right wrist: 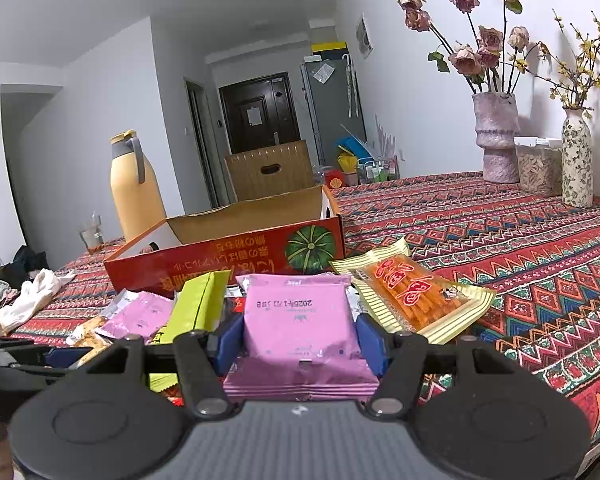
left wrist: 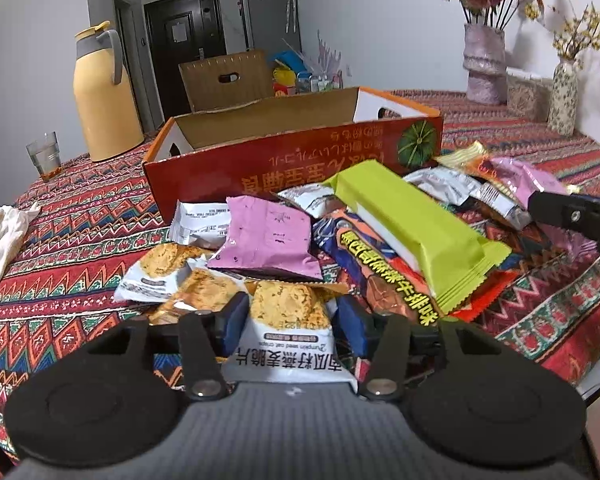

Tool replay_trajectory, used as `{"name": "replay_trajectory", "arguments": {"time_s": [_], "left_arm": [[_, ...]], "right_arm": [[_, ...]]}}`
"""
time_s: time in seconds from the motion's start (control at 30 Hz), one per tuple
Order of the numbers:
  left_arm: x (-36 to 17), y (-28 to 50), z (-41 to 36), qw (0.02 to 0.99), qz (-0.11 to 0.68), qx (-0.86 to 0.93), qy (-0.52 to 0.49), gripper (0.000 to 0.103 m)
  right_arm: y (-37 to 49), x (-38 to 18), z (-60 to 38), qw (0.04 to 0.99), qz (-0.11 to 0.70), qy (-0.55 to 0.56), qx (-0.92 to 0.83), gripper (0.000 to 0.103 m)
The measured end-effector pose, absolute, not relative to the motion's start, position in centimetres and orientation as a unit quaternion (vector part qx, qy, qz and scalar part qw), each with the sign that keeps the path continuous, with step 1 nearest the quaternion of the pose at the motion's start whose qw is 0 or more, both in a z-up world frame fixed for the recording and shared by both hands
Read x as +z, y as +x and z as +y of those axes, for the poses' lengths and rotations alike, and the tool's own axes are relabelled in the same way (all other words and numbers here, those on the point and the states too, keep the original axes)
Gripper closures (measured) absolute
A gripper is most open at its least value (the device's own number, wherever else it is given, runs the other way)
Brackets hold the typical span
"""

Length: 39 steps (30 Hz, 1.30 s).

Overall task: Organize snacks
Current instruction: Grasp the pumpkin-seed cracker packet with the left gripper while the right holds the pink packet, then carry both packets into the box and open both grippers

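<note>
Snacks point(left wrist: 340, 236) lie heaped on your table point(right wrist: 520, 240) before the red box point(left wrist: 284, 160) — your left gripper point(left wrist: 292, 316) straddles an oat-crisp packet point(left wrist: 290, 332), jaws loose; your right gripper point(right wrist: 300, 338) clamps a pink packet point(right wrist: 300, 320).

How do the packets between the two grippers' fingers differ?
The left gripper has a white oat-crisp packet printed with a biscuit photo; the right gripper has a plain pink packet showing a date stamp. The oat-crisp packet sits between fingers with a visible gap on one side; the pink packet fills the span between its blue pads. Both are flat sealed snack packets.
</note>
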<state>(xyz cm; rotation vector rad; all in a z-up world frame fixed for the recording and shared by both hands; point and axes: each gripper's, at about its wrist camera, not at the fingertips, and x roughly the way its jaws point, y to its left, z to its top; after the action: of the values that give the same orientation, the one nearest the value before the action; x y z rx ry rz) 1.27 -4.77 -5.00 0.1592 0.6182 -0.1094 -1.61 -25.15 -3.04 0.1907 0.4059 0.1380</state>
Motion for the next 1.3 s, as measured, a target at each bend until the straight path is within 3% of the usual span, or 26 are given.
{"name": "replay_trajectory", "arguments": {"time_s": [0.07, 0.13, 0.23, 0.8, 1.3], "left_arm": [[-5.4, 1.8, -4.8, 0.944, 0.315, -0.051, 0.079, 0.049], [-5.6, 1.9, -4.6, 0.944, 0.317, -0.055, 0.069, 0.057], [-5.5, 1.8, -4.6, 0.945, 0.314, -0.054, 0.071, 0.059], [-0.4, 1.6, -3.3, 0.965, 0.255, -0.037, 0.043, 0.060], [4.5, 6.7, -1.9, 0.979, 0.204, -0.010, 0.020, 0.060]], "right_arm": [[-1.6, -3.0, -25.2, 0.973, 0.201, 0.094, 0.069, 0.043], [-1.7, -3.0, -25.3, 0.973, 0.201, 0.095, 0.069, 0.043], [-1.7, -3.0, -25.3, 0.973, 0.200, 0.095, 0.068, 0.043], [-0.6, -1.1, -24.8, 0.977, 0.179, 0.088, 0.075, 0.043], [5.4, 1.7, -22.9, 0.981, 0.153, 0.077, 0.091, 0.043]]}}
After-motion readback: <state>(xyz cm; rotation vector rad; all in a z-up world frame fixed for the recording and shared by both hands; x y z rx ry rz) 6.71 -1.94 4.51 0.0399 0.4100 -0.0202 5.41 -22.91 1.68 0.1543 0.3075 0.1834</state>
